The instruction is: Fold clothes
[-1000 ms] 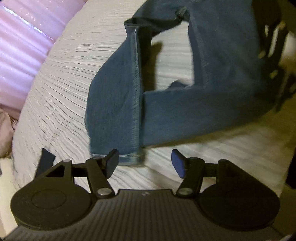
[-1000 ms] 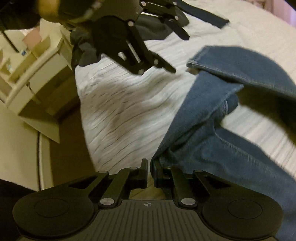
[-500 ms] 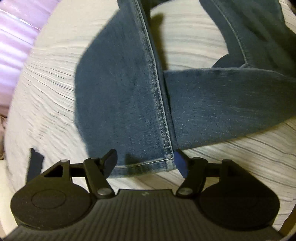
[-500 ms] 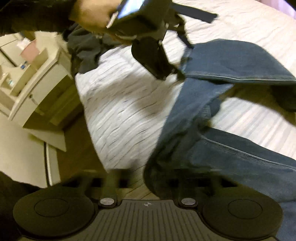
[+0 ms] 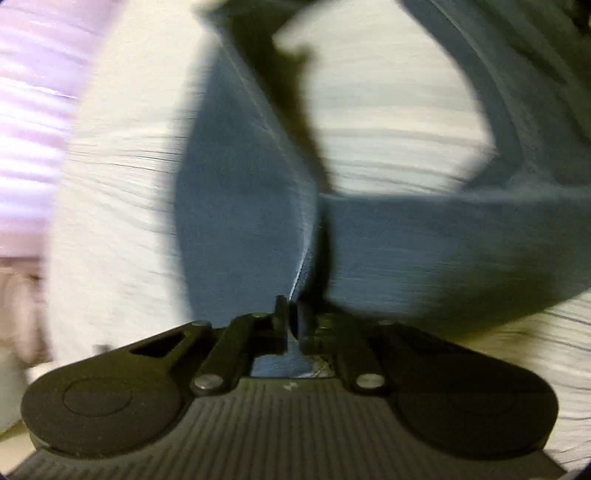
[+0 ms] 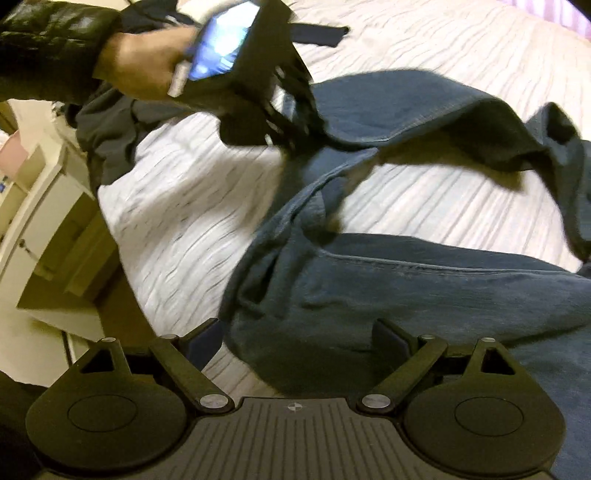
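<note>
A pair of blue jeans (image 5: 240, 221) lies spread on a white ribbed bedcover (image 5: 122, 184). My left gripper (image 5: 290, 310) is shut on the hem of one leg, with denim pinched between its pads. In the right wrist view a hand (image 6: 140, 70) carries that left gripper (image 6: 295, 133), and the leg it holds hangs a little off the bed. My right gripper (image 6: 295, 330) stands open just over the bunched upper part of the jeans (image 6: 406, 295); its fingers straddle the denim and the pads do not press on it.
A dark garment (image 6: 107, 125) lies heaped at the bed's far left corner, and a dark strip (image 6: 317, 33) lies beyond it. White drawers (image 6: 40, 206) stand beside the bed's left edge. A pink curtain (image 5: 29, 110) hangs behind the bed.
My left gripper moved onto the leg hem and shut on it. My right gripper let go of the jeans and opened wide. The held leg now lifts off the bedcover.
</note>
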### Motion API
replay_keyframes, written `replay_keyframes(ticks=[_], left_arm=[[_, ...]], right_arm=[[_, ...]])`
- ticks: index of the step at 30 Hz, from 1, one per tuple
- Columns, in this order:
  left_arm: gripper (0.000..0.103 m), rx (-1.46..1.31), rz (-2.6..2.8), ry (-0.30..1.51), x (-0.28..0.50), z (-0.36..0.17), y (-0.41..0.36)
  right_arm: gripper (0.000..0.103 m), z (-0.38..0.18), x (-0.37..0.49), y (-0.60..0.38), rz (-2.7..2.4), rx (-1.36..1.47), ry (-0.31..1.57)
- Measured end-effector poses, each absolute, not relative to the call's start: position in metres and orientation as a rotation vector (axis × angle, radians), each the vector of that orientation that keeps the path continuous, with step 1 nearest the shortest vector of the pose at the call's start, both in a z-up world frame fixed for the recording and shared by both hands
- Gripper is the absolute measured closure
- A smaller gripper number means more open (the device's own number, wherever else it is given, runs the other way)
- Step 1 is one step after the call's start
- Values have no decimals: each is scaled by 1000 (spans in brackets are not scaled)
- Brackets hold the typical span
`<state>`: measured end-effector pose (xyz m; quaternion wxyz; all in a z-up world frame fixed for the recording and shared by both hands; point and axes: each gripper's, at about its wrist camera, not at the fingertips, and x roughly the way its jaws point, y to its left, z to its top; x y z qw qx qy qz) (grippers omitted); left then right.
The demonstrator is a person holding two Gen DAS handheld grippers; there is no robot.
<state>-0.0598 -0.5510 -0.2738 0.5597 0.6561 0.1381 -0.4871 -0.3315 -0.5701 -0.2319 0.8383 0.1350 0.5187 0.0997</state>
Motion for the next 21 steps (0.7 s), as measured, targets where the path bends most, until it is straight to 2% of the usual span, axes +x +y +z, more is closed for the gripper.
replay_keyframes(ticks=[2,5,6,7,9,12,15,17,21], left_arm=[[98,1478,-1022,276,-17,-234,-563],[89,1372,-769,211,62,-182,-589],[84,1333,-696,211,83,-169,-594],[74,1312,-659,216,97,-159,-599],[63,1338,-739,204,91,-159,-601],[50,1519,-1135,166,35,-196,-579],[40,1815,-1586,14,-27,-248,-547],[38,1989,-1796,-166,-58,-278,-527],[34,2151,-2057,-412,-72,-302,-528]], right_arm=[[12,-230,-335,-576,184,305,1079],[12,-229,-338,-582,158,319,1073],[12,-229,-339,-583,155,322,1071],[12,-228,-338,-583,155,323,1070],[12,-228,-337,-583,156,326,1068],[12,-226,-336,-583,156,336,1058],[12,-225,-340,-584,145,344,1054],[12,-225,-346,-587,121,341,1057],[12,-229,-367,-601,26,357,1085]])
